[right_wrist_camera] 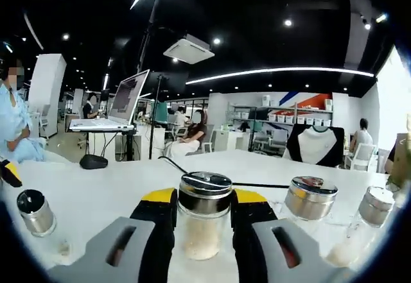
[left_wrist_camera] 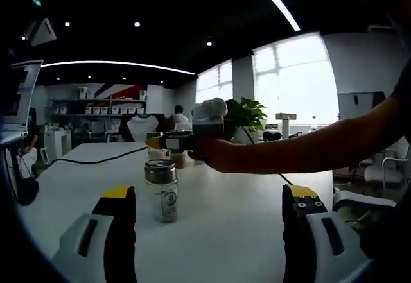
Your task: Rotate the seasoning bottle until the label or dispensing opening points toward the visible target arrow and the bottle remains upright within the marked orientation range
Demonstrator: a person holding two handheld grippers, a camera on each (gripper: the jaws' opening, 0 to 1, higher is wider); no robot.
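The right gripper [right_wrist_camera: 203, 231] has its two yellow-tipped jaws closed against the sides of a seasoning bottle [right_wrist_camera: 204, 222], a clear glass jar with pale powder inside and a shiny metal lid. The bottle stands upright on a white table [right_wrist_camera: 96, 193]. In the left gripper view, the left gripper [left_wrist_camera: 209, 222] hangs with its jaws spread wide and nothing between them; a second, similar glass jar [left_wrist_camera: 162, 190] stands on the table ahead of it, and a person's forearm [left_wrist_camera: 302, 145] reaches across holding the right gripper. Around the gripped bottle sit other shakers: a small one [right_wrist_camera: 35, 211] tipped at the left, a squat jar [right_wrist_camera: 310, 198] and another [right_wrist_camera: 376, 206] to the right. A black cable [right_wrist_camera: 257, 185] runs behind. No target arrow can be made out in either view. To turn the bottle well, the likely need is a firm, level grip, a slow twist about its upright axis, and keeping the base flat so it does not tip or knock its neighbours.
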